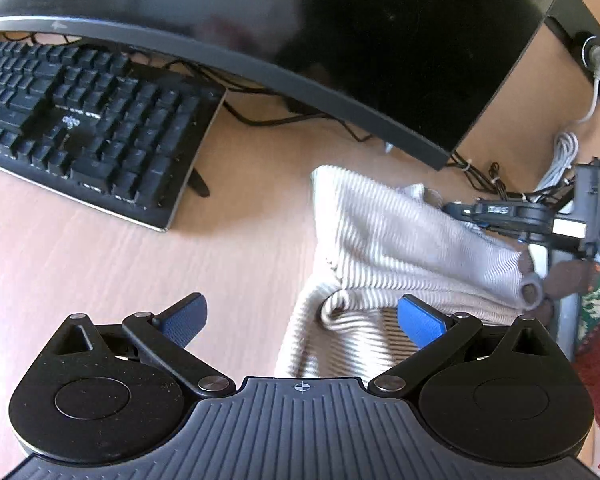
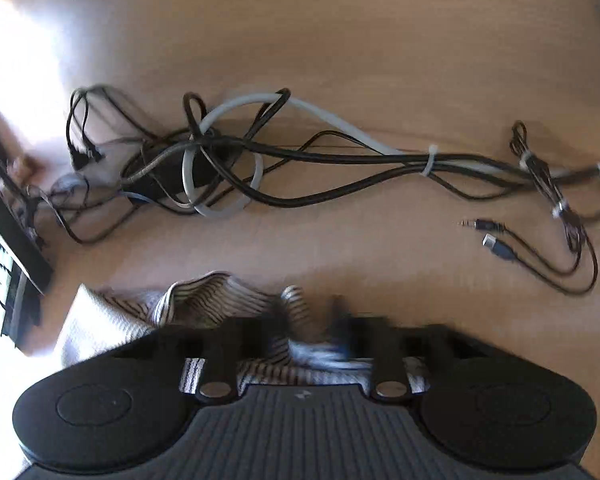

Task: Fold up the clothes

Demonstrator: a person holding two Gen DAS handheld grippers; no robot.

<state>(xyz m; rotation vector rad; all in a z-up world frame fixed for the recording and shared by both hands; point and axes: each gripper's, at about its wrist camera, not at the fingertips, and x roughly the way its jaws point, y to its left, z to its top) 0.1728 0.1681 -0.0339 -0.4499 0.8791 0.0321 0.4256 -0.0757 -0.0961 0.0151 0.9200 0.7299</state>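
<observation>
Striped garment (image 1: 400,240) lay bunched on the desk (image 1: 80,248), ahead and right of my left gripper (image 1: 300,320), whose jaws stood wide apart, holding nothing. My right gripper (image 2: 324,344) was pinched shut on a fold of cloth. I judged this the lifting step; next, spreading it flat.

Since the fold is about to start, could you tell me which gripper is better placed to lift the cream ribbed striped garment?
The right gripper: its jaws are closed on a bunched fold of the cream ribbed striped garment. The left gripper hangs open, one blue pad beside the cloth, gripping nothing.
</observation>
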